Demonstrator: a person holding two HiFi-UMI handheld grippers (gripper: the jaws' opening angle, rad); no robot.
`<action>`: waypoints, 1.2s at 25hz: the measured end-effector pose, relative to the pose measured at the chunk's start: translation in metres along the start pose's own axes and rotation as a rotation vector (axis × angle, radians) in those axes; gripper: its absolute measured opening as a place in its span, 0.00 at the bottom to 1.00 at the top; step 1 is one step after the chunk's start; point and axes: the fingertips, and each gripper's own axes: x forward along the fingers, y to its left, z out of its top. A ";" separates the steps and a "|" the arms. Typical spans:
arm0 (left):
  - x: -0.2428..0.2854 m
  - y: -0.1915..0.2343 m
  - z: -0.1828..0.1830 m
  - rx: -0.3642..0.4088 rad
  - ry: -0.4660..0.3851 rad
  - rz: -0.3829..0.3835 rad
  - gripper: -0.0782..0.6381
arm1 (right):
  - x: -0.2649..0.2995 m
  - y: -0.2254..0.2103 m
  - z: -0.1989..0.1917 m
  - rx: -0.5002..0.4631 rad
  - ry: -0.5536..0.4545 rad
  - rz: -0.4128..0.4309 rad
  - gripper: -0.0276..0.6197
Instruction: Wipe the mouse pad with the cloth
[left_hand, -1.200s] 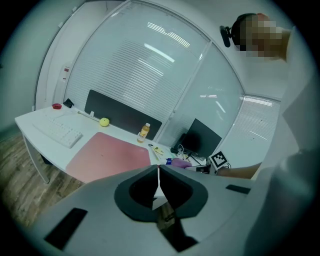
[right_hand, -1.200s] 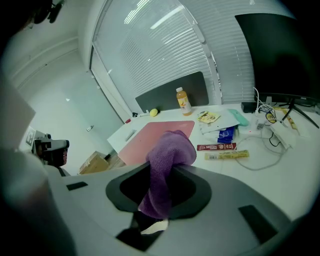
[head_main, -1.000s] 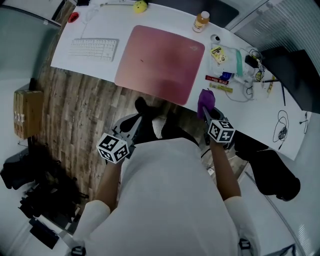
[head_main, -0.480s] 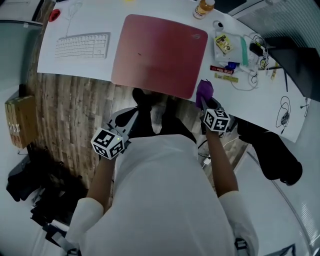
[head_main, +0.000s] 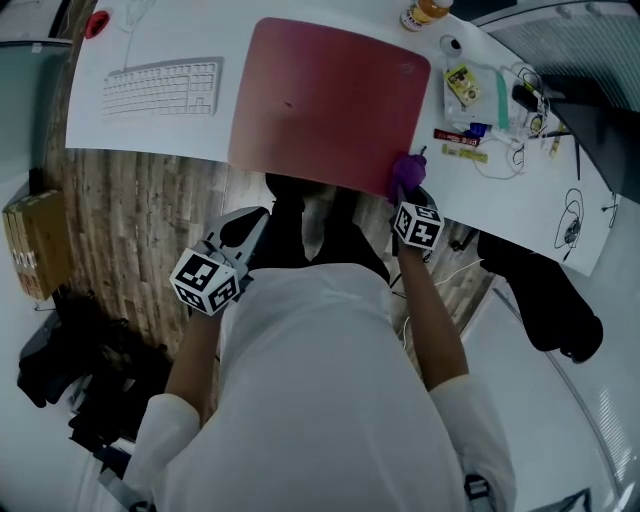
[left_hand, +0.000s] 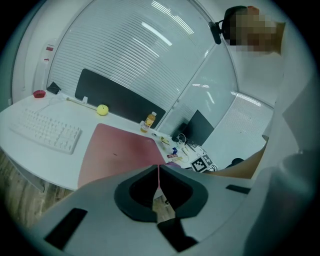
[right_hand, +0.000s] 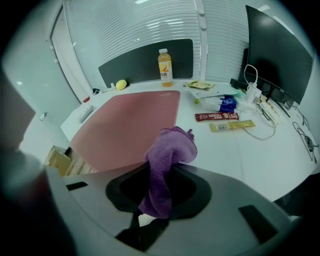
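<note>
The right gripper (right_hand: 159, 180) clenches the purple cloth (right_hand: 170, 150) over the lower right corner of the pink mouse pad (head_main: 320, 100), seemingly ready to wipe. The left gripper (left_hand: 159, 175) hangs back, fingers closed on nothing.

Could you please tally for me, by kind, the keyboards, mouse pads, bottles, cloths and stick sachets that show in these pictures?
keyboard: 1
mouse pad: 1
bottle: 1
cloth: 1
stick sachets: 2, the red stick sachet and the yellow stick sachet
Total: 6

White desk (head_main: 140, 132), wood-plank floor (head_main: 140, 210), slatted window blinds (left_hand: 125, 55).
</note>
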 end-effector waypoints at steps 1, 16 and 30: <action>-0.001 0.004 -0.001 -0.003 0.003 -0.002 0.14 | 0.002 0.002 -0.001 0.000 0.005 -0.013 0.21; -0.012 0.044 0.002 -0.047 -0.009 -0.037 0.14 | 0.023 0.062 0.004 -0.026 0.069 -0.048 0.21; -0.036 0.080 0.000 -0.092 -0.040 -0.010 0.14 | 0.046 0.173 0.021 -0.120 0.080 0.108 0.21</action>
